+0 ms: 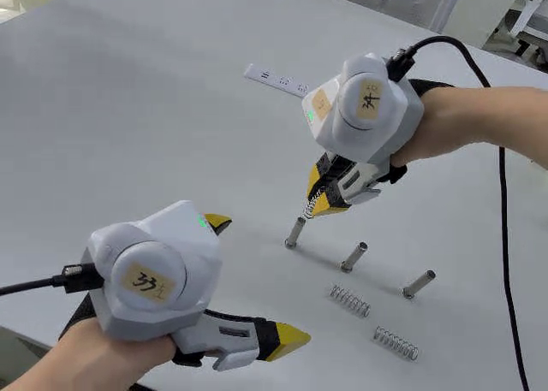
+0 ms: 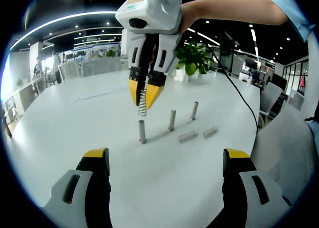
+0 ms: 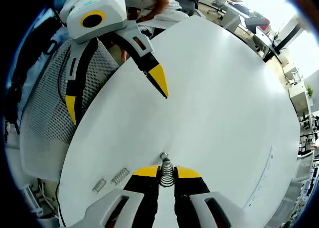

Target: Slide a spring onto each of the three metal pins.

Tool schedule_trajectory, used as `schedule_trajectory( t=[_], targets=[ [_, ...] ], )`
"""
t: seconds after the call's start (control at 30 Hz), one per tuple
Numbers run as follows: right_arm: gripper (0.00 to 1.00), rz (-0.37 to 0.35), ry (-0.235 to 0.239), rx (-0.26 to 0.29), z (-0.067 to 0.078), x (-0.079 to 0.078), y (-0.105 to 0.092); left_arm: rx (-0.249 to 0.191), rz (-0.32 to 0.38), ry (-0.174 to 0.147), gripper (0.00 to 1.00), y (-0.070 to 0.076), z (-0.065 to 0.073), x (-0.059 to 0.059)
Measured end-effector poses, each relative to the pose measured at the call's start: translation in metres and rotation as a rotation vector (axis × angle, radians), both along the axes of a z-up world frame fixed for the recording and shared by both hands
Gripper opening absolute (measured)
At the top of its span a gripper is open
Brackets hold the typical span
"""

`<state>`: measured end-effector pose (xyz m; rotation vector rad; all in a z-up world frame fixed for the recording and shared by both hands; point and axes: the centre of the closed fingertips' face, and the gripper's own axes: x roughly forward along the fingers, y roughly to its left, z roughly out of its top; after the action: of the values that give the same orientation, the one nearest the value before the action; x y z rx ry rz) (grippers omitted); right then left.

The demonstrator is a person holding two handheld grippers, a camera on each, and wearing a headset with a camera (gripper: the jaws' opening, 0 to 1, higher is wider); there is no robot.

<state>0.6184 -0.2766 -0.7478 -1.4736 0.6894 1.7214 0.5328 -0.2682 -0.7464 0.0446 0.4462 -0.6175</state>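
Right gripper [image 1: 318, 204], yellow-tipped: fingers narrow, pinching a small coiled steel spring [image 1: 310, 206] upright, just above the end pin [image 1: 295, 232] of three short metal pins standing on the white table [image 1: 154, 109].
Left gripper [image 1: 257, 280]: fingers wide apart, holding nothing, off the table.
Two loose coiled springs [image 1: 349, 300] lie beside the pins.

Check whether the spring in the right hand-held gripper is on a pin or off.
Off. The spring, clamped in the right hand-held gripper, hangs just above the pin below it; a small gap shows between them.
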Motion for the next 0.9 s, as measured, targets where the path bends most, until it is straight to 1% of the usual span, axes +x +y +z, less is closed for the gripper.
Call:
schedule_trajectory(
  t=[0.13, 0.23, 0.5, 0.9],
  targets=[
    [0.07, 0.001, 0.005, -0.015, -0.0015, -0.0014, -0.0004, -0.001, 0.002, -0.002, 0.93, -0.0004, 0.0003, -0.0003],
    [0.07, 0.010, 0.003, -0.023, -0.0012, -0.0030, -0.0010, 0.006, -0.002, -0.002, 0.93, -0.0012, -0.0006, -0.0004],
    [0.07, 0.013, 0.012, -0.042, -0.0057, -0.0082, -0.0016, 0.003, -0.010, 0.007, 0.93, -0.0032, -0.0020, -0.0025],
    [0.07, 0.012, 0.015, -0.044, -0.0081, -0.0063, -0.0004, 0.002, -0.013, 0.013, 0.92, -0.0031, -0.0039, -0.0026]
  ],
)
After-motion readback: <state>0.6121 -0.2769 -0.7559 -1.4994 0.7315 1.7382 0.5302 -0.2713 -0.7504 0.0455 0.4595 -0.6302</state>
